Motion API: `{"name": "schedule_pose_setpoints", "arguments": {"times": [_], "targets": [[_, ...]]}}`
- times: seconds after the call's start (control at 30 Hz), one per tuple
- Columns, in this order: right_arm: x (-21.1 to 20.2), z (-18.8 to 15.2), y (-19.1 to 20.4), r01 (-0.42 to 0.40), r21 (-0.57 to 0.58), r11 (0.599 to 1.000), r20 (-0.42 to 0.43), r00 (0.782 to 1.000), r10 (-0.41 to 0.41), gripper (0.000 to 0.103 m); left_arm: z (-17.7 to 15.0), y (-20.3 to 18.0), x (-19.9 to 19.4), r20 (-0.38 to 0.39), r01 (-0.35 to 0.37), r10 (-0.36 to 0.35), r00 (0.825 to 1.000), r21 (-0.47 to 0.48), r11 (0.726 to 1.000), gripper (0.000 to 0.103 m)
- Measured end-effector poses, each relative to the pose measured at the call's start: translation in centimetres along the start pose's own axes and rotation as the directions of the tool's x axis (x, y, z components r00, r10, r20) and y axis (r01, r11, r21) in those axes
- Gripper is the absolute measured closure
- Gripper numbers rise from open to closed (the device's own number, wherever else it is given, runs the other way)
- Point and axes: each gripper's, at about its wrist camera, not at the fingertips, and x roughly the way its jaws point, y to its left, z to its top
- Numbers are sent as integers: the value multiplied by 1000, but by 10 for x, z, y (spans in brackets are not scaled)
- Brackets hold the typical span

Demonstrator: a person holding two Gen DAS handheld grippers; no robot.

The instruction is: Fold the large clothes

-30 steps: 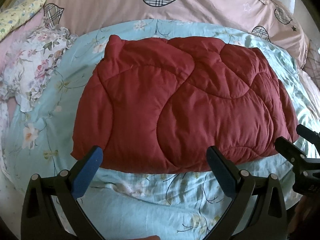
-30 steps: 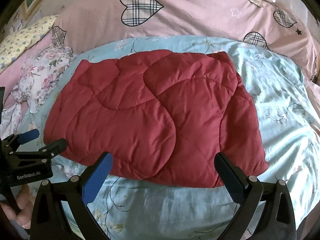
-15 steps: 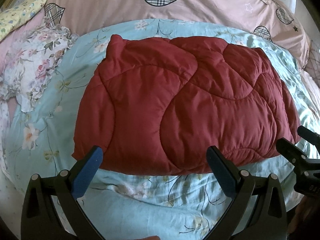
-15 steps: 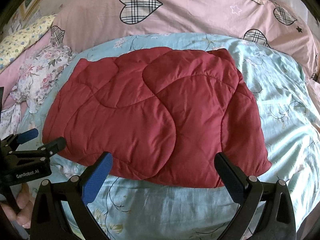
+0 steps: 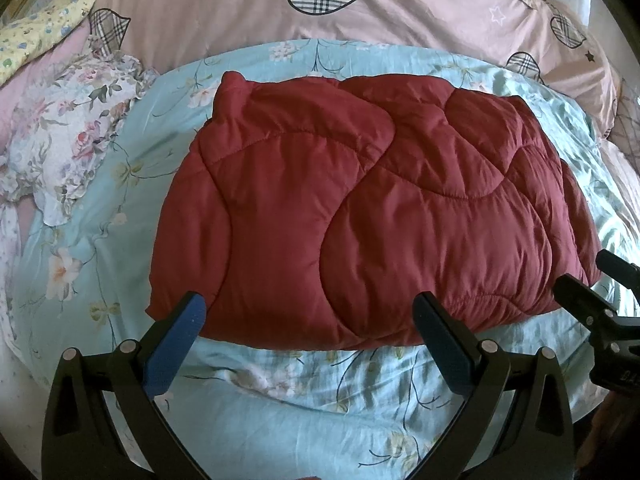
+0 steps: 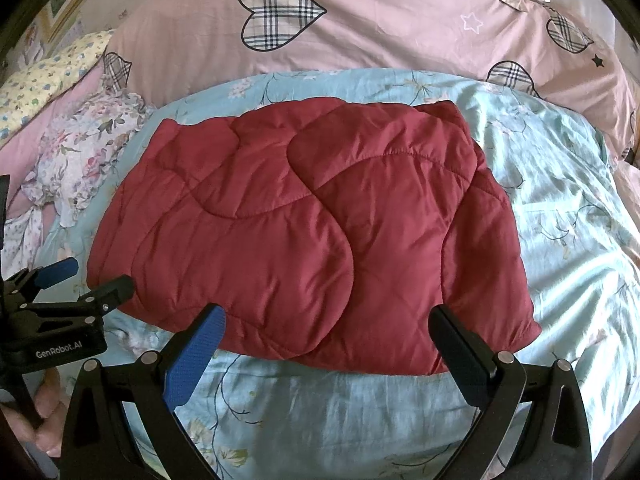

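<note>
Dark red quilted padded garment [image 5: 372, 216], folded into a thick, roughly rectangular bundle with curved stitch lines across its top; it lies flat in the middle of a pale blue floral bedsheet [image 5: 304, 404] on a bed, its near edge just beyond both tools. Left tool [image 5: 310, 320]: black frame, blue-padded fingers spread wide, holding nothing, hovering low over the sheet at the bundle's near edge; whether the fingertips touch the fabric cannot be told from this angle. Right tool [image 6: 328, 330]: same build, fingers likewise spread wide and empty, placed at the near edge toward the bundle's right half. Each tool appears in the other's view: the right one at the right margin of the left wrist view, the left one at the left margin of the right wrist view, bearing a white maker's label, with part of a hand [image 6: 44, 420] gripping its handle below. Surroundings: pink duvet with plaid heart and star prints [image 6: 360, 32] heaped along the far side of the bed; white cloth with a pink-and-green flower print [image 5: 68, 132], crumpled at the left, well apart from the bundle; yellow flower-patterned pillow [image 6: 44, 80] at the far left corner. Nothing lies on the bundle or between it and the tools.
</note>
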Motion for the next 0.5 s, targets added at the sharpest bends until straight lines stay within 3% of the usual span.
{"name": "schedule_pose_setpoints", "arguments": {"times": [0.5], "targets": [[-3, -1, 3, 1, 3, 1000, 4, 1000, -1, 1, 0, 3, -1, 5, -2, 2, 1000, 1, 1000, 0]]}}
